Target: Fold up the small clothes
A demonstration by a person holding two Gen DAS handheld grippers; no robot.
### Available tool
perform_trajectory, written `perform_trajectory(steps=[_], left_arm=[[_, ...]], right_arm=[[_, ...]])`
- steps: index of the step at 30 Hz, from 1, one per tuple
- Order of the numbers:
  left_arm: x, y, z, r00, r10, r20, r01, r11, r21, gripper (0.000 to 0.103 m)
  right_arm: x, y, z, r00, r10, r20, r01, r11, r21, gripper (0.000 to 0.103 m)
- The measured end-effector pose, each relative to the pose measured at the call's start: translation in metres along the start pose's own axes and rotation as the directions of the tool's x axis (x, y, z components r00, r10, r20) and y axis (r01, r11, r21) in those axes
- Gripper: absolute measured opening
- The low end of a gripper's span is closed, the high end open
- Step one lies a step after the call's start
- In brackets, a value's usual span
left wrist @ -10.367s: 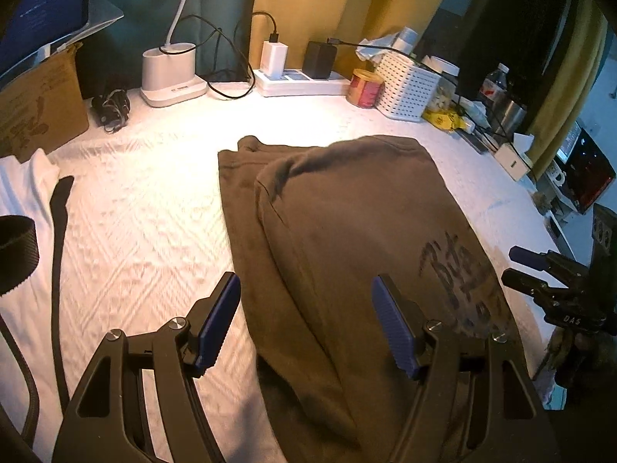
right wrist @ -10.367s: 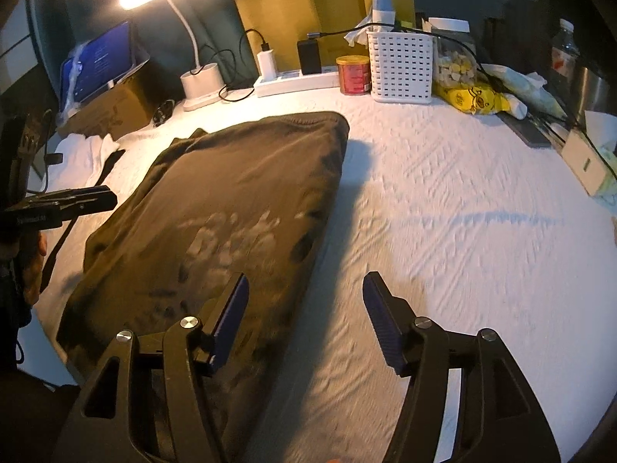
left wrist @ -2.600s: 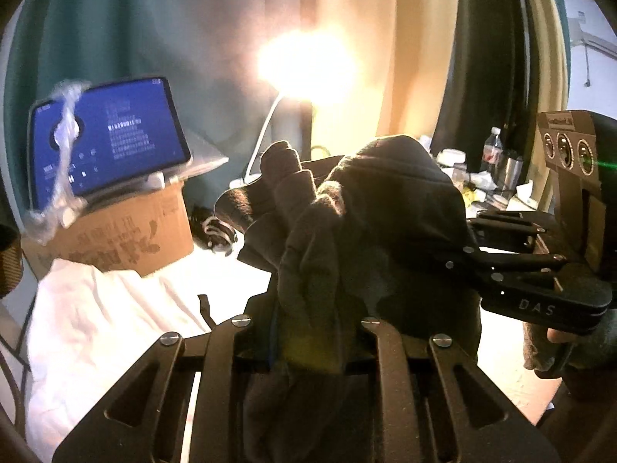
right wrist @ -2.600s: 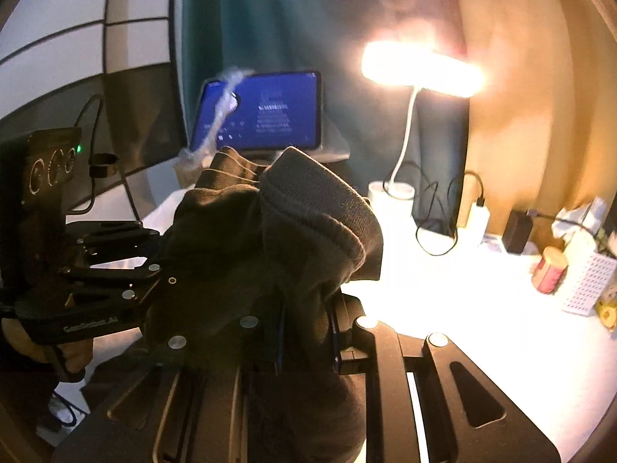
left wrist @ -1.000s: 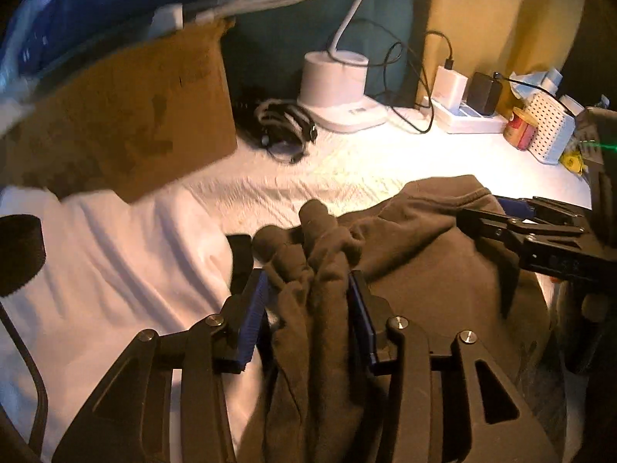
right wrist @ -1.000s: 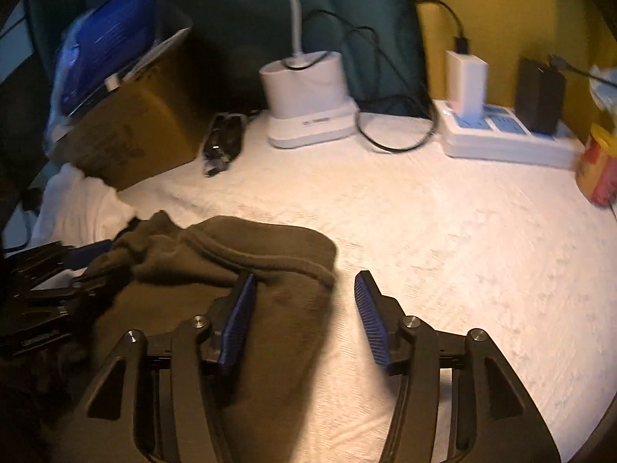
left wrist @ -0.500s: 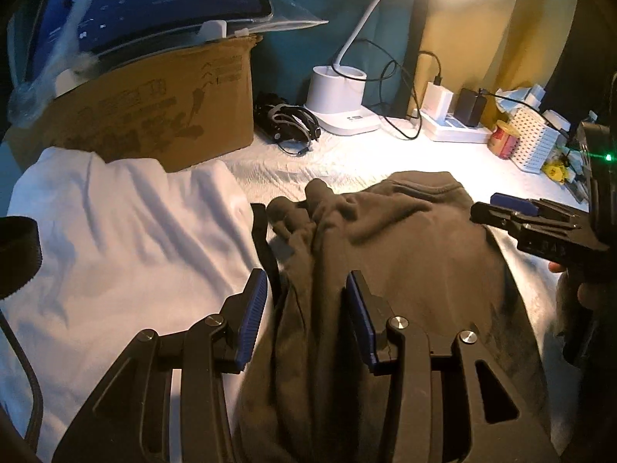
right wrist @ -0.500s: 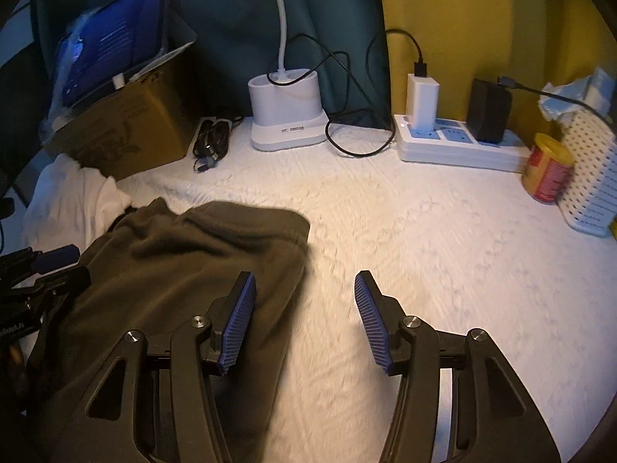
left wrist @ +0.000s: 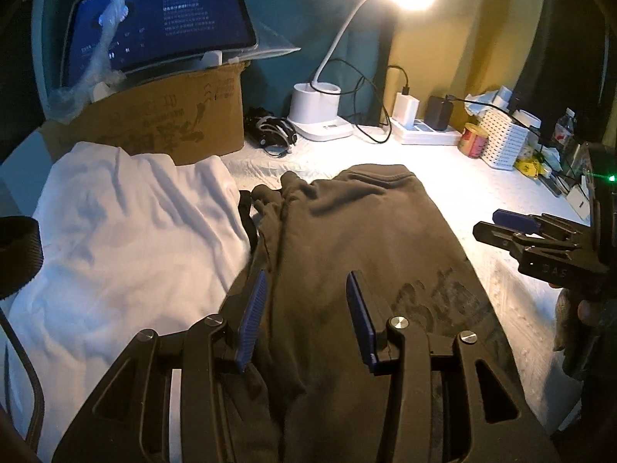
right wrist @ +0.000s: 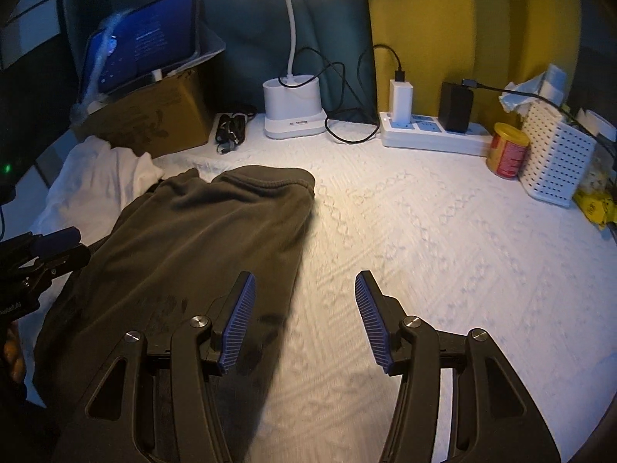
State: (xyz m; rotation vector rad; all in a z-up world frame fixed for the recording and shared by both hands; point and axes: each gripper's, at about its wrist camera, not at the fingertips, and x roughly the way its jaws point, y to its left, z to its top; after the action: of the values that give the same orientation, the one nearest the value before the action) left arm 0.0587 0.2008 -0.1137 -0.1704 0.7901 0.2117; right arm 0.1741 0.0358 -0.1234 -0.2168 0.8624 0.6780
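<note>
Brown garment (left wrist: 366, 239) lying flat on table (right wrist: 443, 239); left gripper (left wrist: 306, 310), right gripper (right wrist: 304, 314) both hovering agape, holding nothing.

Garment (left wrist: 366, 239): flat on the bedsheet (right wrist: 443, 239), centre-left.
Cloth (left wrist: 127, 231): left, just beside it.
Box (left wrist: 162, 123): behind the cloth, tablet (left wrist: 162, 34) on top.
Lamp base (right wrist: 293, 110), power strip (right wrist: 432, 133): along the back.
Basket (right wrist: 555, 158): back right.

Ahead and right of the right claw (right wrist: 304, 318) bare desk (right wrist: 443, 239) lies open; the lamp base (right wrist: 293, 115), power strip (right wrist: 432, 137) and basket (right wrist: 555, 160) crowd its far edge.
</note>
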Motion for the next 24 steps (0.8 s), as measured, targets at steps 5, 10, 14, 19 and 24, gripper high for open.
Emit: perform_trajectory(steps=[5, 10, 14, 19, 24], left_arm=[[-0.018, -0.010, -0.005, 1.000, 0.001, 0.029, -0.001, 1.000, 0.010, 0.046], [-0.036, -0.022, -0.008, 0.997, -0.012, 0.079, 0.011, 1.000, 0.012, 0.070], [-0.048, -0.037, -0.011, 0.995, -0.019, 0.102, 0.015, 0.999, 0.036, 0.070], [-0.059, -0.058, -0.015, 0.992, -0.037, 0.124, 0.030, 0.998, 0.058, 0.070], [-0.070, -0.079, -0.020, 0.988, -0.058, 0.144, 0.047, 0.996, 0.079, 0.070]], right_arm=[[-0.024, -0.005, -0.010, 1.000, -0.009, 0.024, 0.009, 1.000, 0.001, 0.057], [-0.045, -0.012, -0.021, 0.999, -0.021, 0.048, 0.020, 1.000, 0.014, 0.057], [-0.064, -0.021, -0.032, 0.997, -0.034, 0.063, 0.032, 0.999, 0.026, 0.057], [-0.084, -0.032, -0.047, 0.996, -0.049, 0.075, 0.046, 0.998, 0.039, 0.057], [-0.105, -0.048, -0.064, 0.993, -0.073, 0.098, 0.065, 0.995, 0.079, 0.057]])
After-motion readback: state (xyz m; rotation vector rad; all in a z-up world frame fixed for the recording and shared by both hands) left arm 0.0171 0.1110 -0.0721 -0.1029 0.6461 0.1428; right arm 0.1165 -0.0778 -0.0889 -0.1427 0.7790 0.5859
